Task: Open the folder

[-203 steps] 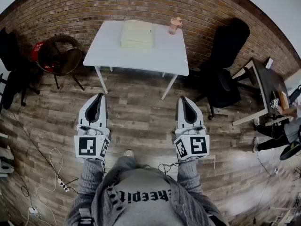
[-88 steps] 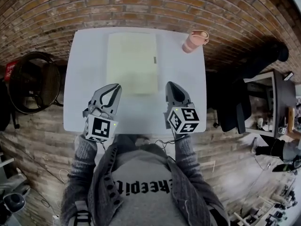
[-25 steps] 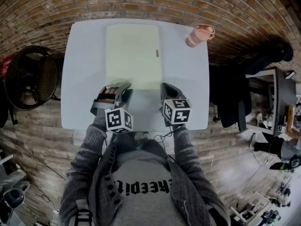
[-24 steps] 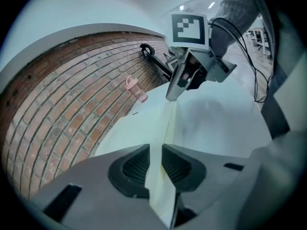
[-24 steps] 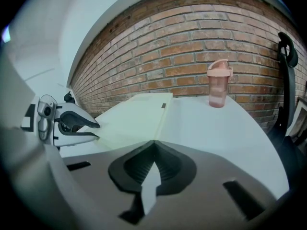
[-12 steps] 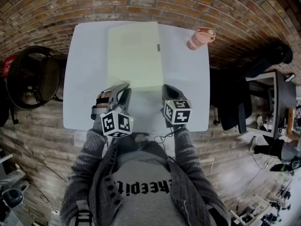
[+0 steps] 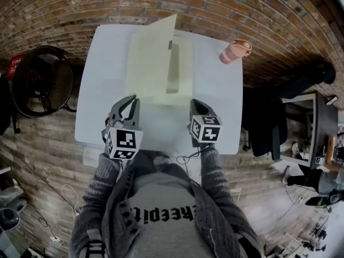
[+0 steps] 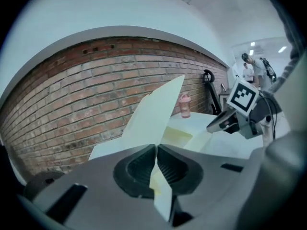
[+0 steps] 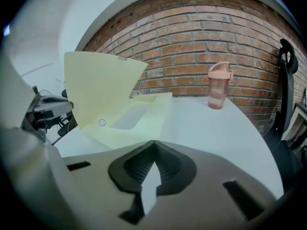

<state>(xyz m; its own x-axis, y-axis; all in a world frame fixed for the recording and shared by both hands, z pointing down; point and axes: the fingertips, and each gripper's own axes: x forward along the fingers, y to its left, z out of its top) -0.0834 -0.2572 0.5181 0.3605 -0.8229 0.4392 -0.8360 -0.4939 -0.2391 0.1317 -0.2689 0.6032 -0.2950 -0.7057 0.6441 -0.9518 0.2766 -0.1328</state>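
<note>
On the table [image 7: 102,74], far half, toward the brick wall: folder [image 7: 181,82] is part open. Cover [image 7: 153,52] is up off the lower leaf [image 9: 152,115] and stands tilted, hinged along the folder's left side with the free edge raised. I'd call it roughly mid-swing.

Left tool [image 8: 156,147]: jaws pinched together on the near edge of the cover. The pale yellow sheet runs straight through between them.

Right tool [image 9: 153,143]: jaws together, nothing clamped that I can see. Only white shows through the gap behind the tips. Its tip sits at the folder's near right edge, probably to pin the lower leaf, but I can't confirm contact.

Pink cup [image 7: 236,51] is at the far right of the table, well apart from the folder and on the opposite side from the swing.

Status: grip done, lift under way. Left to do: carry the cover over to the left and lay it flat. The bare table on that side looks like enough room.

Risk: it's a thin edge grip, so the cover could slip out or bend.
</note>
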